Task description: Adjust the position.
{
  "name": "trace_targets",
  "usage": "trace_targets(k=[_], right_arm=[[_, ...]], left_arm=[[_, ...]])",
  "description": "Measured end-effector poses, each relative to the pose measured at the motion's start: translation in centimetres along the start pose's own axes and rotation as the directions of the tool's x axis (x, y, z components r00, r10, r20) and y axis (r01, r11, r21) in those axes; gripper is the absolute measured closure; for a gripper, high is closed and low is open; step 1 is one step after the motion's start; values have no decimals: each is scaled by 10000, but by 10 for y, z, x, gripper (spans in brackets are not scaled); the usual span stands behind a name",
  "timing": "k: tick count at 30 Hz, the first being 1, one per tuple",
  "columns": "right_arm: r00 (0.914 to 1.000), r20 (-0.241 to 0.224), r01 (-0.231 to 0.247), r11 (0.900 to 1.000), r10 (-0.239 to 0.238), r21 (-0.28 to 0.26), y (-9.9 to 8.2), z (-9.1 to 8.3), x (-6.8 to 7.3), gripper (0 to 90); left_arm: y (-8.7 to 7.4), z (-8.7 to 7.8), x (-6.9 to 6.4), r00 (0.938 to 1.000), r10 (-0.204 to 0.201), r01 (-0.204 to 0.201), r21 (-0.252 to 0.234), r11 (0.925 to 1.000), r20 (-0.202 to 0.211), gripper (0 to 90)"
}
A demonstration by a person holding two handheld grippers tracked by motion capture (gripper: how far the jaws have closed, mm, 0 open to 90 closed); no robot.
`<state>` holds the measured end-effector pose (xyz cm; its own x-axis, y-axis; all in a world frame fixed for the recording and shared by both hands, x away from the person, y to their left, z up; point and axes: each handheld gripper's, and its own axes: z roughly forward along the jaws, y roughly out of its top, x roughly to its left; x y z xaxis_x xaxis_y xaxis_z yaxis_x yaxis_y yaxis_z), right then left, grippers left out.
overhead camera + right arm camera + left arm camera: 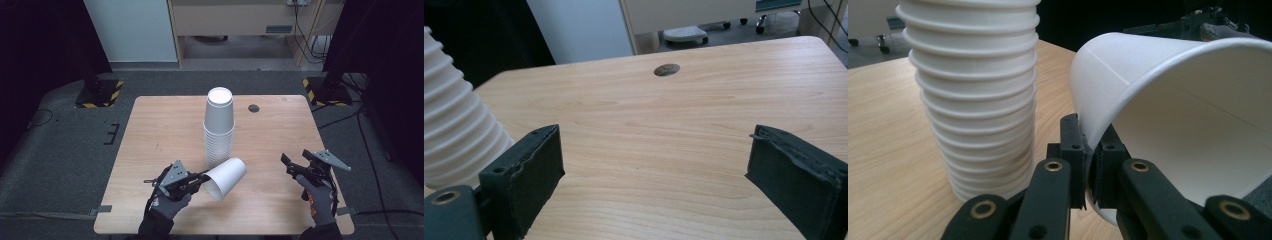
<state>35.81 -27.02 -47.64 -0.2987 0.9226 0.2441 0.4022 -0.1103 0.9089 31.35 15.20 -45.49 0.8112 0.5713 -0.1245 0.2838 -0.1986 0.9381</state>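
Left tool (pixel 1090 172) pinches the rim wall of a white paper cup (pixel 226 177), held over the counter (pixel 150 130) just beside the cup stack (pixel 219 127). Light, thin, probably crushable; rim grip is right. Cup's long axis is tilted, mouth facing the person. Right tool (pixel 294 166) open, empty.

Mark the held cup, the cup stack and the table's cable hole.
held cup (pixel 1193 115): left gripper view, inner wall.
cup stack (pixel 219 131): high view, side of the stack.
cable hole (pixel 667 69): right gripper view, centre of the hole.
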Motion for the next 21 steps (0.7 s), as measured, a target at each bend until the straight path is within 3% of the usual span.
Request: trace_targets(k=[10,15,21], right_arm=[[9984,100,556,9976,-560,403,-7,3,4,79],[9984,128,546,9977,-551,402,-7,3,5,79],[9983,92,563,9975,-567,420,-7,3,4,79]], left_arm=[[-10,-30,10,9995,-173,170,-113,9998,-275,854],[-15,-43,13,9989,-253,251,-55,9997,-404,854],[-21,-62,20,9952,-481,473,-122,9988,-858,854]])
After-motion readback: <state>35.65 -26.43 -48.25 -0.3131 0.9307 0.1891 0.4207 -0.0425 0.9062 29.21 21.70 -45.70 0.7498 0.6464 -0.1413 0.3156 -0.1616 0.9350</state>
